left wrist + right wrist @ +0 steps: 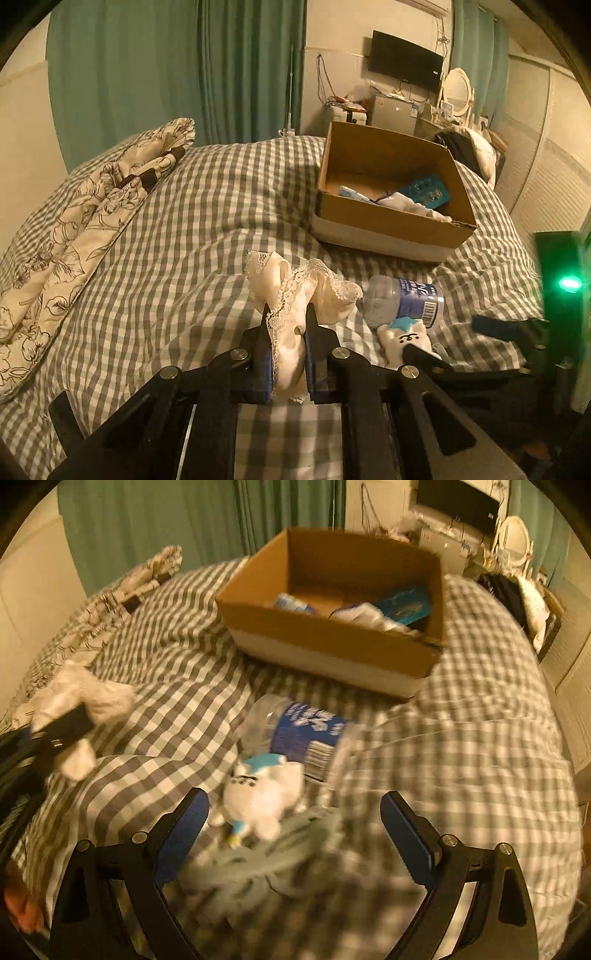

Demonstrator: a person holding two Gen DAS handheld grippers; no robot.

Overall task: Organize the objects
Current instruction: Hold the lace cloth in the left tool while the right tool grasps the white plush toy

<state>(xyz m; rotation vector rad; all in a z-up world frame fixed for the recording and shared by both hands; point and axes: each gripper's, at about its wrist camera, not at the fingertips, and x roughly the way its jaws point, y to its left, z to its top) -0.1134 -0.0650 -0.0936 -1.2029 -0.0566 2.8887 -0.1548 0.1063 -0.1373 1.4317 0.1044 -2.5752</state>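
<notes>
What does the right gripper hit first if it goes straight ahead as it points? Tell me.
Most likely the white plush toy, lying just ahead of the open right gripper, slightly toward its left finger. The plastic bottle lies behind it, then the cardboard box. Blur leaves depth uncertain.

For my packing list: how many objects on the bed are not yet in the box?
3: lace cloth held by the left gripper, bottle lying near the box, plush toy against the bottle. Others may be hidden.

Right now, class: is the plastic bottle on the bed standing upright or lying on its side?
Lying on its side: the bottle rests lengthwise on the checked bedcover.
</notes>
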